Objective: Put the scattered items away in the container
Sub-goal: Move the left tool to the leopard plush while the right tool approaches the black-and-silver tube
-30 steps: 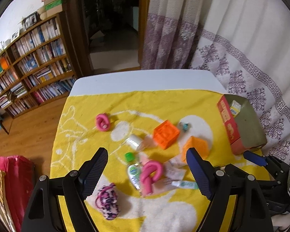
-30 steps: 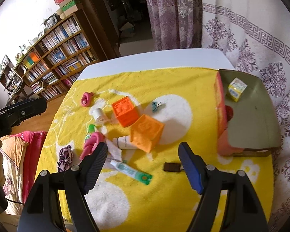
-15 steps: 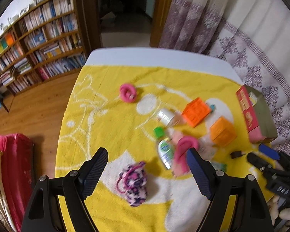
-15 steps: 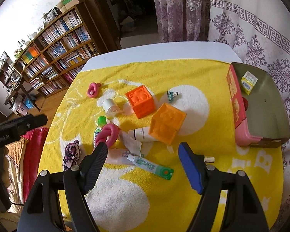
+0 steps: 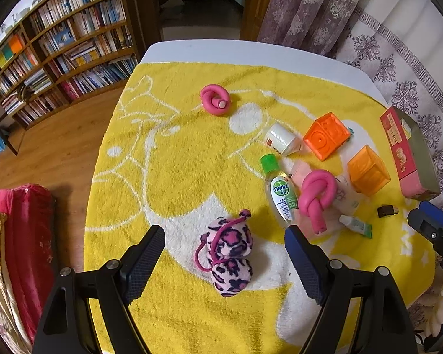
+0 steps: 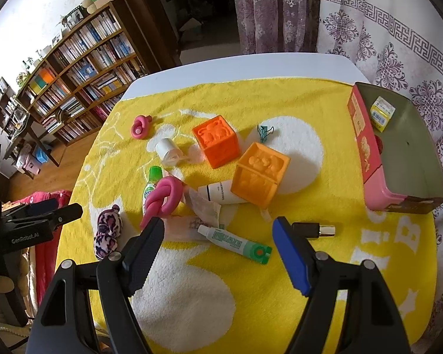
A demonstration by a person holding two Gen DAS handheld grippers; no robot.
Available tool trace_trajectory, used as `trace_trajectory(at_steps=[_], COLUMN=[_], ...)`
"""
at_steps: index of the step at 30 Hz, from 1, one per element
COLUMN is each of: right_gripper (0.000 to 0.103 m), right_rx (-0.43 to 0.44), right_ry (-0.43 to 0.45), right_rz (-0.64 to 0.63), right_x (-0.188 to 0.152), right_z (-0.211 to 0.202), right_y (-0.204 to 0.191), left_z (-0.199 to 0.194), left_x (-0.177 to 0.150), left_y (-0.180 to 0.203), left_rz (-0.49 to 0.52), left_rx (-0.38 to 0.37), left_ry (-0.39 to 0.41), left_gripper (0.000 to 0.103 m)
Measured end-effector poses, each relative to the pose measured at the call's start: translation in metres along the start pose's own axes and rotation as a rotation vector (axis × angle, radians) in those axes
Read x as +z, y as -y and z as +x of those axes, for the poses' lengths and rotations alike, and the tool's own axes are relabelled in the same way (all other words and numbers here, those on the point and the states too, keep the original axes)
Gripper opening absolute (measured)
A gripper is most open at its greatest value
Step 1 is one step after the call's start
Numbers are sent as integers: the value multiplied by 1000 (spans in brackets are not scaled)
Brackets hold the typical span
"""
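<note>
My left gripper [image 5: 225,242] hangs open above a pink leopard-print pouch [image 5: 229,252] on the yellow towel [image 5: 168,177]; the pads are apart from it. My right gripper [image 6: 218,233] is open over a green-capped tube [image 6: 234,241], not touching it. Scattered around lie a knotted pink rope toy [image 6: 162,199], a sanitiser bottle [image 5: 280,188], two orange cubes [image 6: 217,140] [image 6: 258,174], a white bottle [image 6: 221,191], a white jar [image 6: 166,149], a pink ring [image 5: 215,99], a binder clip [image 6: 264,131] and a dark lipstick [image 6: 313,230]. The pink-sided container [image 6: 366,147] at right holds a small yellow box [image 6: 382,113].
The towel covers a white table [image 6: 251,62] whose far edge shows. Patterned curtains [image 6: 398,44] hang behind and to the right. A bookshelf [image 6: 82,65] stands at left over a wooden floor, with a red cushion [image 5: 29,236] beside the table.
My left gripper has swung left and sunk, so the leopard pouch now lies between its fingers. The right gripper crept forward a little and came over the tube.
</note>
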State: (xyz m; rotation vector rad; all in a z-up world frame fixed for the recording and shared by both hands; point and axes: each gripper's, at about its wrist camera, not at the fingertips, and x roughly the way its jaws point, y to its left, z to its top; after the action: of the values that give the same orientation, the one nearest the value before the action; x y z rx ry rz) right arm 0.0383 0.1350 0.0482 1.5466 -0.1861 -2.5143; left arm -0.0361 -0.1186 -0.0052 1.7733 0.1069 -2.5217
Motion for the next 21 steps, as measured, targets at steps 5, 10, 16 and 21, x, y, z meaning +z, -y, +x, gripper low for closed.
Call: trace_trajectory(at_steps=[5,10,16,21], right_gripper=[79,79,79,79], right_rx=[-2,-4,-9,-33], right_ry=[-6,-13,-19,-30], right_rz=[-4,-2,2,32], right_x=[-2,-2,-5,-9], right_z=[2,3,3,6], right_y=[-1,1,6,20], left_z=[6,14,28,46], left_x=[-3,-6,-10,-16], left_y=[1,0,-1,-7], left_rz=[-5,-15,-37,-77], left_rx=[4,16,16,-2], left_ry=[-21,-44,-80,-120], left_gripper=[85,85,85,85])
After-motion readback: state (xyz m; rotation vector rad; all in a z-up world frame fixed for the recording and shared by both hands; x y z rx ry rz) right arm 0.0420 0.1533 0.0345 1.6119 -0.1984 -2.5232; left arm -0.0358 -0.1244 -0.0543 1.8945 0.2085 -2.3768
